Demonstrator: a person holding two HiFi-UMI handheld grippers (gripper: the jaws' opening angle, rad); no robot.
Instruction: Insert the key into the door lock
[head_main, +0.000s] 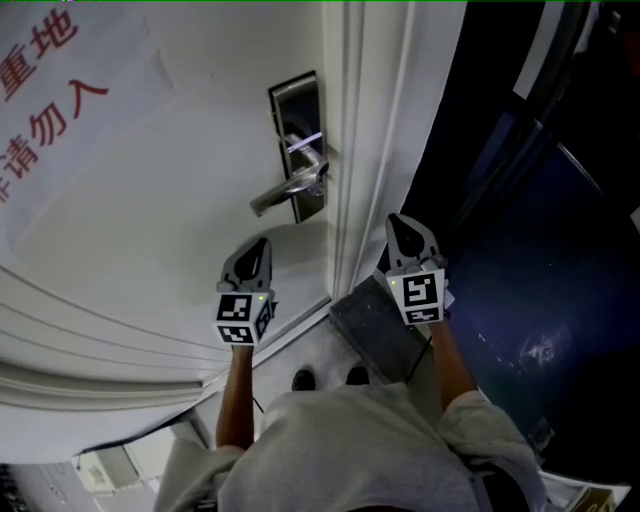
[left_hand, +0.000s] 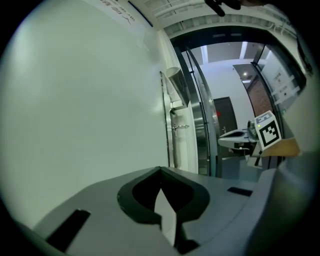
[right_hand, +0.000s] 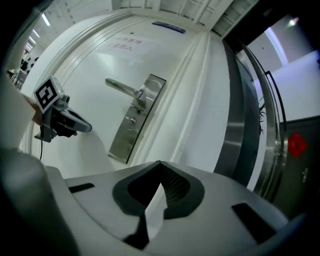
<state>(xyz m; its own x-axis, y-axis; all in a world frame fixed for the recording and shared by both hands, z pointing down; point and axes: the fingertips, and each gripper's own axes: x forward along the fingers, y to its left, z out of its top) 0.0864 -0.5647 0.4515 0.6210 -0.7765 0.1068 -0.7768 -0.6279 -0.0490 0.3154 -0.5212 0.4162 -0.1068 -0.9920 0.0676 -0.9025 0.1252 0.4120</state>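
A steel lock plate (head_main: 299, 145) with a lever handle (head_main: 282, 192) sits on the white door (head_main: 150, 200). From the right gripper view the plate (right_hand: 136, 120) shows its round keyhole (right_hand: 131, 120) below the lever (right_hand: 121, 87). No key shows in any view. My left gripper (head_main: 262, 243) is below the handle, shut and empty, its tips meeting (left_hand: 160, 169). Nearer the door's edge, my right gripper (head_main: 395, 220) is also shut with nothing between its tips (right_hand: 160, 163). Each gripper sees the other: the right gripper (left_hand: 239, 138) and the left gripper (right_hand: 67, 122).
A paper notice with red characters (head_main: 55, 85) hangs on the door at the upper left. The white door frame (head_main: 375, 130) borders a dark glass opening (head_main: 530, 200) on the right. A dark mat (head_main: 385, 328) lies on the floor by the person's shoes (head_main: 304, 380).
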